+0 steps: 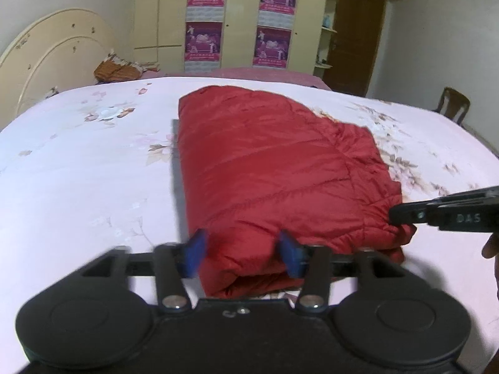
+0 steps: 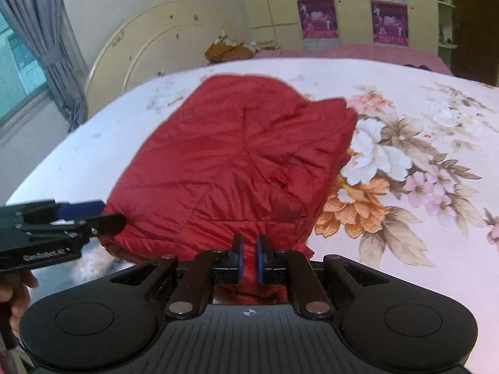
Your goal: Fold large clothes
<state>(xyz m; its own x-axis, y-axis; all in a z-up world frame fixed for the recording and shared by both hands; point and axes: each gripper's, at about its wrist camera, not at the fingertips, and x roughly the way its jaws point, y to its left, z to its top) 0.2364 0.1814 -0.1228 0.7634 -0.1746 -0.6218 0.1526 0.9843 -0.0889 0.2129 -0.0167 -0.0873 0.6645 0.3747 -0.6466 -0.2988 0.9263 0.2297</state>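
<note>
A red quilted jacket lies folded on the flowered bed sheet; it also shows in the right wrist view. My left gripper is open, its blue pads either side of the jacket's near left edge. My right gripper is shut on a pinch of the jacket's near right edge. The right gripper enters the left wrist view from the right; the left gripper enters the right wrist view from the left.
A cream headboard stands at the bed's left. An orange-brown cloth bundle lies at the far end. Wardrobe doors with posters, a brown door and a wooden chair stand beyond. A curtained window is left.
</note>
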